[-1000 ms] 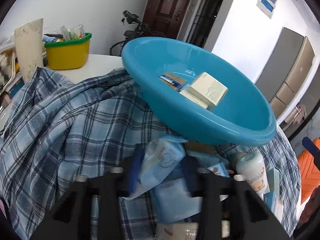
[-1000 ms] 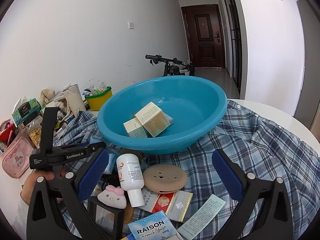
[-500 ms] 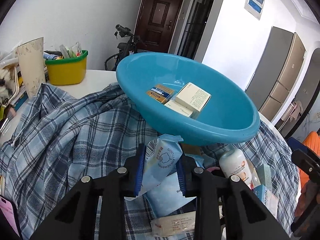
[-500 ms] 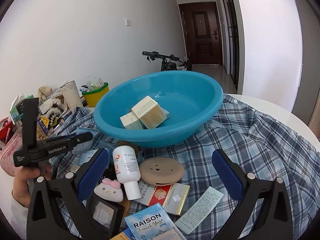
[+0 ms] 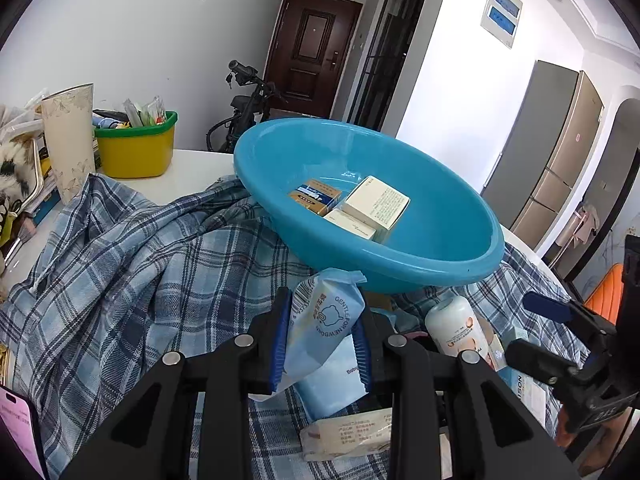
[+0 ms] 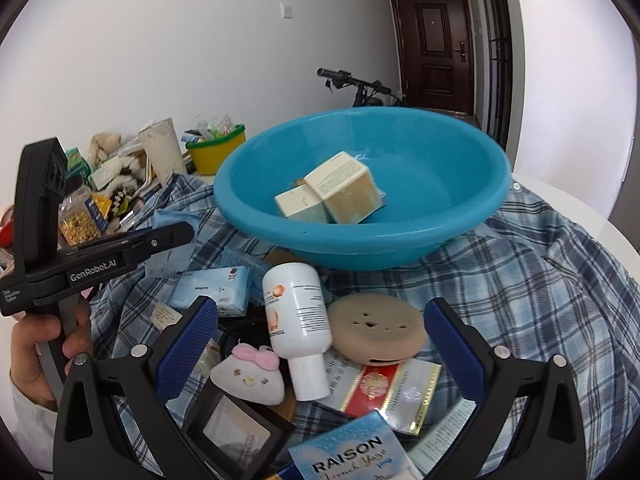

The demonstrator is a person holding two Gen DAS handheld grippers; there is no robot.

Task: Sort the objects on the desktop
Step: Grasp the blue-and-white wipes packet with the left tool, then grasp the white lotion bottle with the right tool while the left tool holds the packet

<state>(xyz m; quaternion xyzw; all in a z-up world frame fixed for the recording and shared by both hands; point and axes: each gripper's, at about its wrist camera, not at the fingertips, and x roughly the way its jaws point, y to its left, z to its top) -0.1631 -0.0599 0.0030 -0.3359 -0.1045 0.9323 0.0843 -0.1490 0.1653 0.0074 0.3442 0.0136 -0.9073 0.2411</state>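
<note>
My left gripper is shut on a light-blue tissue pack and holds it lifted just in front of the blue basin. The basin holds a cream box, a second cream box and an orange-blue box. In the right wrist view the left gripper shows side-on at the left, near the basin. My right gripper is open and empty, above a white lotion bottle, a tan round case and a small plush.
A plaid shirt covers the round white table. A yellow-green bin and a paper cup stand at the far left. A red-gold packet, a RAISON pack, another tissue pack and a black frame lie near.
My left gripper closed on the light-blue tissue pack and lifted it off the pile toward the basin. The right gripper drew slightly closer to the pile.
</note>
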